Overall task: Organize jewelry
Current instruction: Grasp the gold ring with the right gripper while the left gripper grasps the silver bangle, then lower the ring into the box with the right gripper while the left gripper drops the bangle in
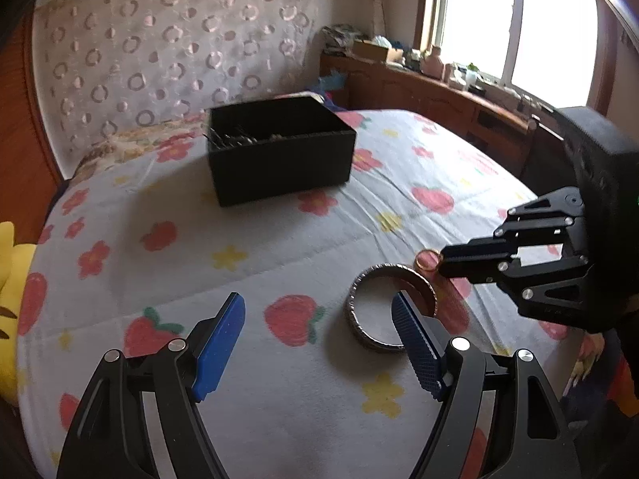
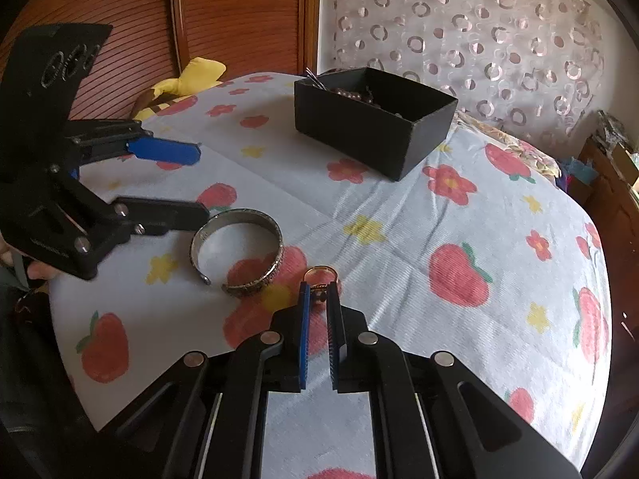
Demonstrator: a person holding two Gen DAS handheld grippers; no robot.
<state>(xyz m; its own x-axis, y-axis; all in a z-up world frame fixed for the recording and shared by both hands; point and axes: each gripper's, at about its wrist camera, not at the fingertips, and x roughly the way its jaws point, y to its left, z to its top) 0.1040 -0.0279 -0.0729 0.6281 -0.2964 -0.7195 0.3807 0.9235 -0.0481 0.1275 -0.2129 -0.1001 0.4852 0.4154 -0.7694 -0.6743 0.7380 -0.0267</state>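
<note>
A silver cuff bangle (image 1: 389, 307) (image 2: 239, 253) lies on the flowered bedsheet. My left gripper (image 1: 319, 327) (image 2: 201, 177) is open just above the sheet, with its right finger over the bangle's near side. My right gripper (image 2: 318, 293) (image 1: 441, 263) is shut on a small gold ring (image 2: 320, 279) (image 1: 428, 259), just right of the bangle. A black open box (image 1: 279, 149) (image 2: 373, 115) holding beads and hairpins stands farther back on the bed.
A yellow plush toy (image 2: 187, 80) (image 1: 8, 275) lies at the bed's edge by the wooden headboard (image 2: 239, 12). A patterned curtain (image 1: 167, 40) hangs behind the box. A wooden sill (image 1: 439, 92) with clutter runs under the window.
</note>
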